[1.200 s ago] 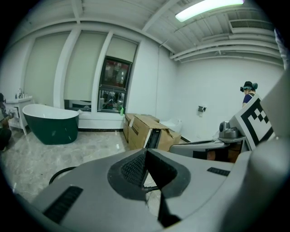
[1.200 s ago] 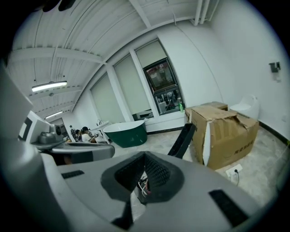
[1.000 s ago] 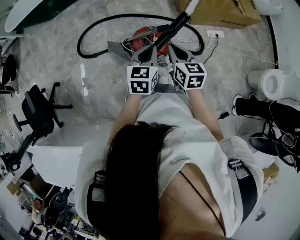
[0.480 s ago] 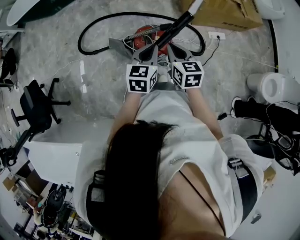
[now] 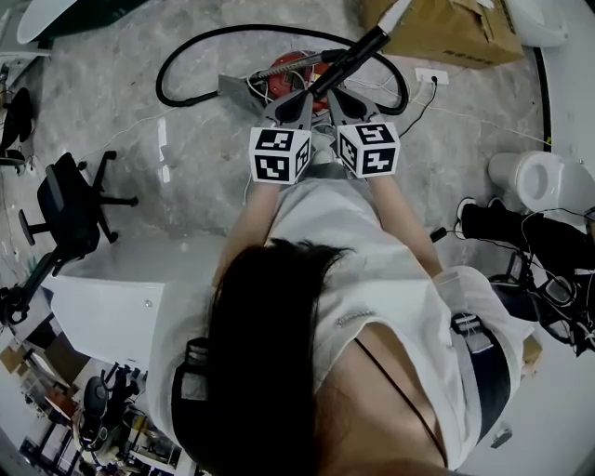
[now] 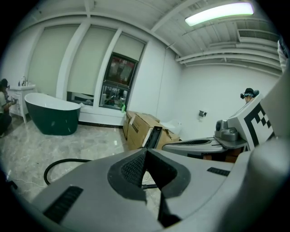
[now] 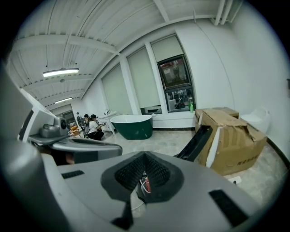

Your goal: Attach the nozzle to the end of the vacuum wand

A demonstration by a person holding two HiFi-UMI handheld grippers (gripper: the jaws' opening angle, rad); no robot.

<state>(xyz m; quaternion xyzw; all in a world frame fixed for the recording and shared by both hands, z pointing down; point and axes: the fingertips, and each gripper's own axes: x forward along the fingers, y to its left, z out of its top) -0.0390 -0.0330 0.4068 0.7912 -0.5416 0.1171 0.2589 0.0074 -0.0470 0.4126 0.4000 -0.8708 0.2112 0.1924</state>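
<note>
Left tongs (image 6: 145, 154) and right tongs (image 7: 144, 157) both fully closed.

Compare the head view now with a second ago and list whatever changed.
Nothing in the scene visibly changed. The left claw and the right claw are shut as before, side by side near the red vacuum. The black vacuum wand slants away past them as it did. Only the camera's framing shifted slightly.

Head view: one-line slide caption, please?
Left claw and right claw, both shut, side by side above the red vacuum cleaner; black wand slants toward a cardboard box.
</note>
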